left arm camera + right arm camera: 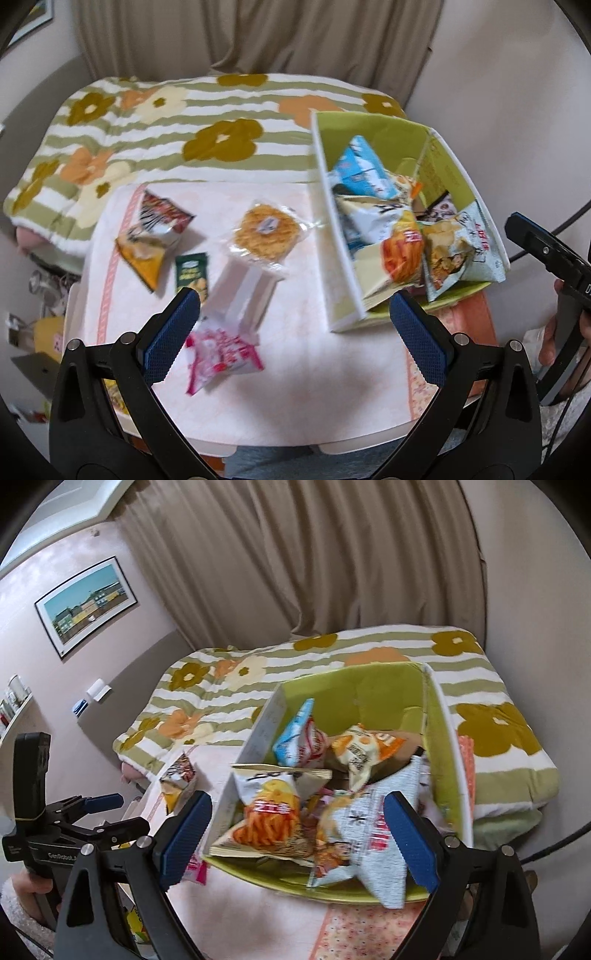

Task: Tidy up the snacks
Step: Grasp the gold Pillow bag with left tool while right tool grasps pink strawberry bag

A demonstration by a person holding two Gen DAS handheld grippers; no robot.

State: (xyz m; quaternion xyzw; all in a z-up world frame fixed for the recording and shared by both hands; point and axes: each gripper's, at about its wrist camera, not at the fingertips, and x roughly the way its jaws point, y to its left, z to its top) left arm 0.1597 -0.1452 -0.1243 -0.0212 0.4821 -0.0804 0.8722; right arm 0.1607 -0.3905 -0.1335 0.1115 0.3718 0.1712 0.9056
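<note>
**Snacks part sorted: five packets loose, box filling**

Snacks are found in two places. Both sets of tongs are held wide apart with nothing between the pads: the left gripper hangs over the table, the right gripper over the near end of the green box.

Just ahead of the left tongs a pink-and-white packet lies on the pale tablecloth. Beyond it a clear-wrapped white packet is seen, then a round cracker in clear film, a small dark green sachet and a red-and-yellow chip bag. Five loose items are counted, all apart from the box.

Inside the box roughly six bags are piled, among them an orange snack-stick bag, a grey-white chip bag and a blue-and-white bag; the exact count is hidden by overlap.

The packets are judged light, air-puffed, crinkly and slippery, with contents easily crushed. A crimped end seam or corner would best be pinched, gently. The cracker is likely the most fragile.

A flowered quilt lies behind the table.
</note>
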